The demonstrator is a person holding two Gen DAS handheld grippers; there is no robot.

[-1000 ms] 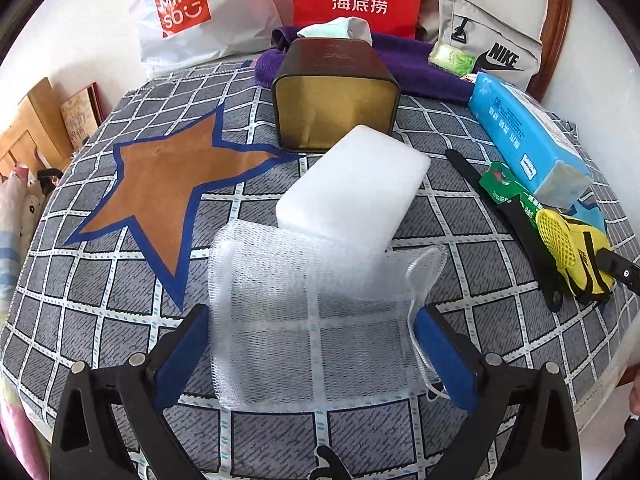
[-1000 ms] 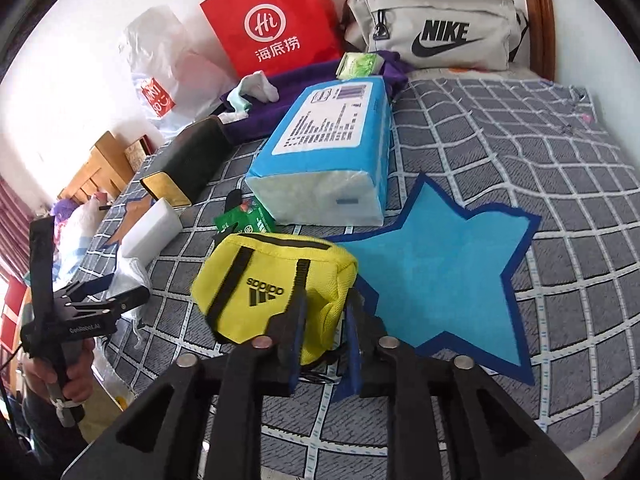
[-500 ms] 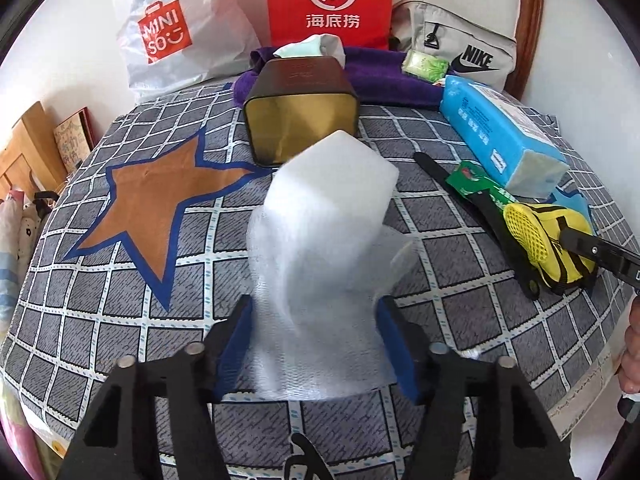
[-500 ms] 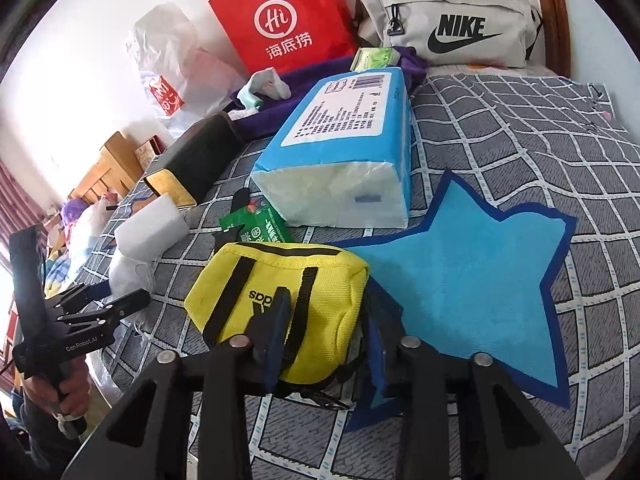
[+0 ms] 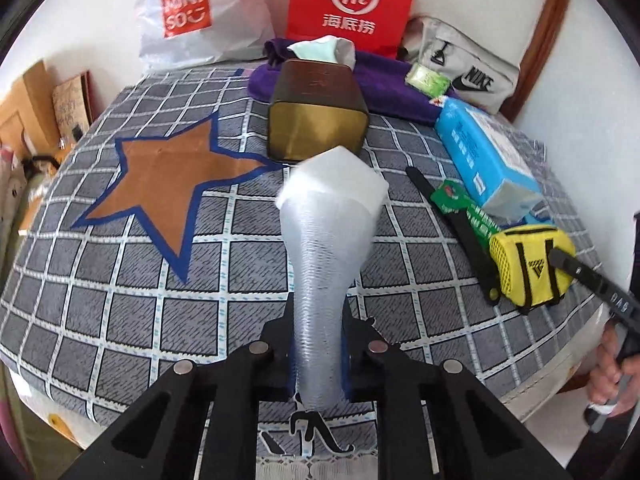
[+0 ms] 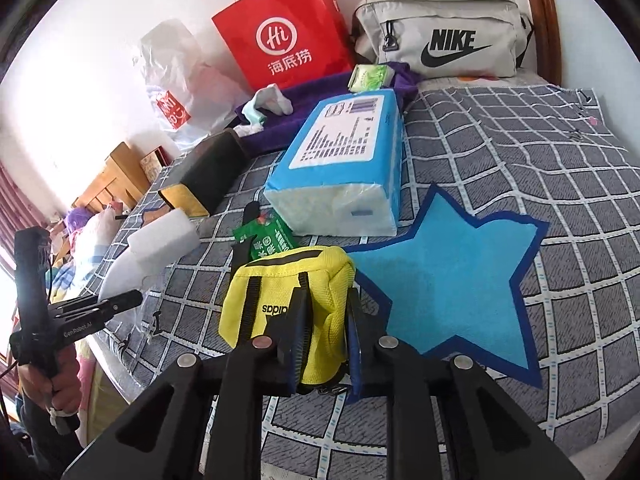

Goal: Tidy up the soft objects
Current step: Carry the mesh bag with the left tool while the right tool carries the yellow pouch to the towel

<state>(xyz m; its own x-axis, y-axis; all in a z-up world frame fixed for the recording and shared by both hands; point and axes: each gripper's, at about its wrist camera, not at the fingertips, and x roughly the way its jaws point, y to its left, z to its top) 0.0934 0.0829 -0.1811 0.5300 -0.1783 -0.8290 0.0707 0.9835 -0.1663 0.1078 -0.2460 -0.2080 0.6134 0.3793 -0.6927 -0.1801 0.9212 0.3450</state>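
My left gripper (image 5: 318,344) is shut on the near end of a white mesh bag (image 5: 320,276) that holds a white sponge block (image 5: 340,176); the mesh is bunched and drawn taut between the jaws. The sponge also shows in the right wrist view (image 6: 164,240). My right gripper (image 6: 326,332) is shut on a yellow Adidas pouch (image 6: 280,300), which rests on the checked cloth at the left point of a blue star patch (image 6: 452,280). The pouch also shows in the left wrist view (image 5: 528,264). A brown star patch (image 5: 160,176) lies left of the mesh bag.
A dark gold-faced box (image 5: 316,120) stands behind the sponge. A blue tissue pack (image 6: 344,168), a green sachet (image 6: 268,236) and a black strap (image 5: 452,220) lie between the grippers. A purple towel (image 5: 384,88), red bag (image 5: 352,4), Miniso bag (image 5: 188,16) and Nike bag (image 6: 440,40) line the back.
My left gripper has closed on the mesh bag, bunching it into a narrow neck and pulling the sponge up on end. My right gripper stays shut on the yellow pouch.
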